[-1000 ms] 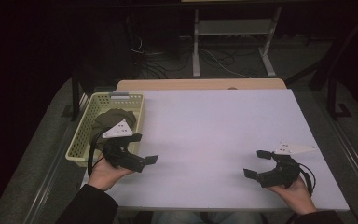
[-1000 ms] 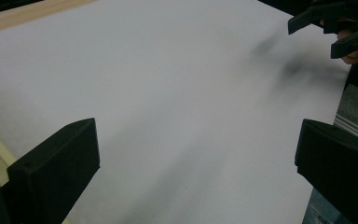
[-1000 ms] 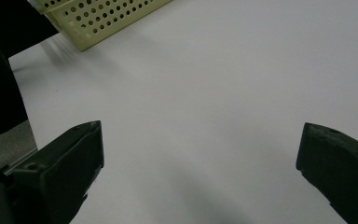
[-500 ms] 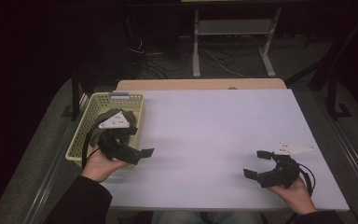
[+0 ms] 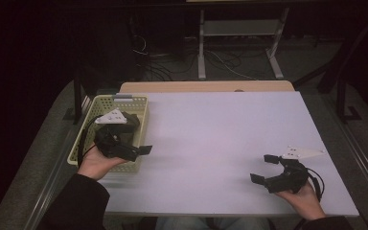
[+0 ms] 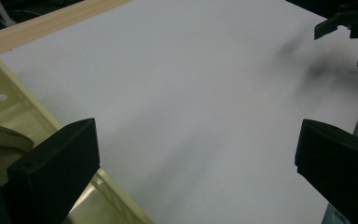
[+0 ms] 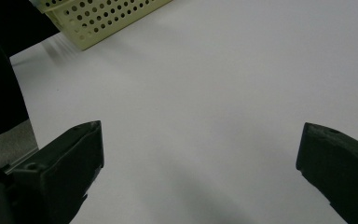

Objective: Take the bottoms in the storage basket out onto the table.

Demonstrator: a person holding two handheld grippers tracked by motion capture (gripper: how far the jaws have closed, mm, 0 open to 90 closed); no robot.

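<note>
A pale yellow perforated basket (image 5: 87,140) stands at the table's left edge. My left gripper (image 5: 139,140) hovers over the basket's near right corner, held by a hand in a dark sleeve. In the left gripper view it (image 6: 196,163) is open, its jaws wide apart with nothing between them, above the basket's rim (image 6: 14,109) and the bare table. Something olive-grey (image 6: 0,140) lies inside the basket. My right gripper (image 5: 263,168) rests low near the table's front right, open and empty. In the right gripper view it (image 7: 200,158) points across the table toward the basket (image 7: 107,18).
The white tabletop (image 5: 220,124) spreads between the two grippers. Beyond its wooden far edge the dark floor holds cables and a metal stand (image 5: 239,33). The right gripper (image 6: 349,28) appears far off in the left gripper view. A dark sleeve (image 7: 0,70) edges the right gripper view.
My left gripper has moved a little away from the person and to the left, from beside the basket to over its near corner. The right gripper has stayed put.
</note>
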